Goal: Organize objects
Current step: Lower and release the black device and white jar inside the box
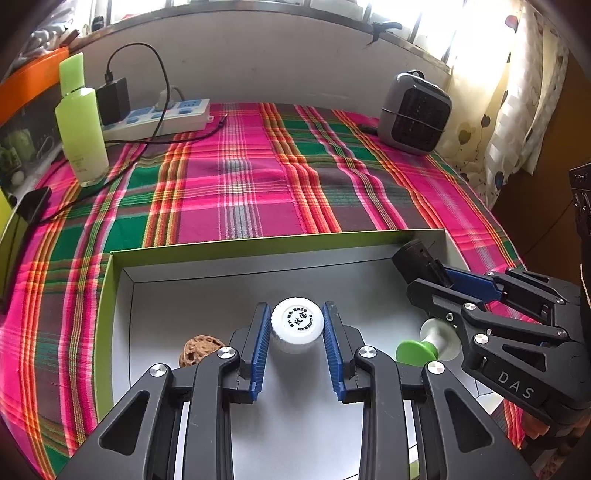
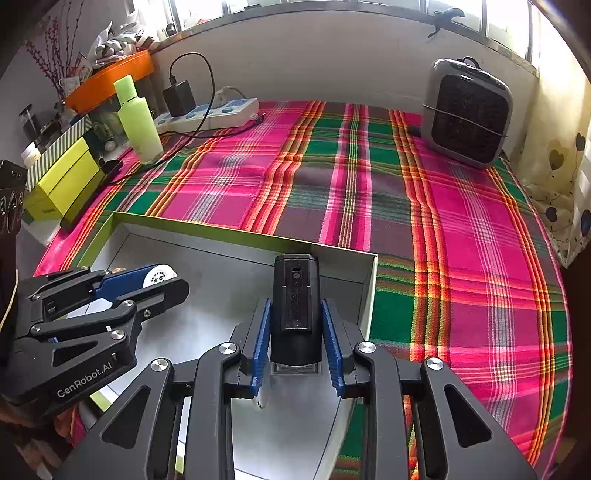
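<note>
Left gripper (image 1: 297,325) clasps a white-capped bottle (image 1: 297,322) inside the open box (image 1: 258,243), beside a walnut (image 1: 201,350) and green-ended spool (image 1: 424,347). Right gripper (image 2: 297,332) grips a black device (image 2: 296,295) near the box's far right corner, apparently for stowing.

Bright daylight pours through the window (image 2: 509,26) up top, kinda blowing out that corner. Below it runs a plain grey wall (image 2: 314,62). The bench has a loud pink and green plaid cloth (image 2: 332,177) on it, and a patterned curtain (image 1: 517,92) hangs at the right.
</note>
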`<state>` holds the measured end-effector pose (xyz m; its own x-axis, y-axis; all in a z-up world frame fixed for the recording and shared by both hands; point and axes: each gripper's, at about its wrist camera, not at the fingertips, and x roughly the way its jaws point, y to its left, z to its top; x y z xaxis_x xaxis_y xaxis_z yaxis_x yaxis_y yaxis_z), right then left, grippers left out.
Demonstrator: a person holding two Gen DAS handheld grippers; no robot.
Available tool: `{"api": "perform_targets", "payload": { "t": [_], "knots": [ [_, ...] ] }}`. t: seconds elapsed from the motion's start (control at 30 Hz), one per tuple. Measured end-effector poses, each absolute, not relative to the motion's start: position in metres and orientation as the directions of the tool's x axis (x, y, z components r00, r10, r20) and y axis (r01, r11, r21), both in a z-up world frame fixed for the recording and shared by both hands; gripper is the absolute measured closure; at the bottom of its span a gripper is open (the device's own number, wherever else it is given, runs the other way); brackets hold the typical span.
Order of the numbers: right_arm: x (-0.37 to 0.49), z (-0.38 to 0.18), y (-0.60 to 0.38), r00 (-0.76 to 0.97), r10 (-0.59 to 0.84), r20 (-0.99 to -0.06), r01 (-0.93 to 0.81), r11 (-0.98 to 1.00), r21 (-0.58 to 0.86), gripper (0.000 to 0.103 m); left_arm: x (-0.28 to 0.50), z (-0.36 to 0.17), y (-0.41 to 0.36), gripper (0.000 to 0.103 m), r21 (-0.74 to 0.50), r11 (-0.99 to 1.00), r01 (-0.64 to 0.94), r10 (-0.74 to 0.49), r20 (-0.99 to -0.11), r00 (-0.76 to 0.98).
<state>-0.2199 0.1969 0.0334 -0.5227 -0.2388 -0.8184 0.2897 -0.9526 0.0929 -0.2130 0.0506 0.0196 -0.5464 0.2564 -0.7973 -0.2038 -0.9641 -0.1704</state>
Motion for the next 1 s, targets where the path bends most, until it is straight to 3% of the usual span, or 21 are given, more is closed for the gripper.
{"api": "perform_targets", "payload": {
  "t": [0.8, 1.0],
  "knots": [
    [-0.2231, 0.0299, 0.1880, -0.499, -0.238, -0.833, 0.308, -0.947, 0.086, 0.074, -0.2156, 0.0173, 0.0549, 0.075, -0.150, -0.967, -0.208, 0.241, -0.804, -0.543],
    [-0.2222, 0.0300, 0.1885, -0.504, -0.240, -0.830, 0.307, -0.948, 0.088, 0.074, -0.2154, 0.0171, 0.0564, 0.069, -0.147, -0.966, -0.214, 0.243, -0.805, -0.541]
  ]
}}
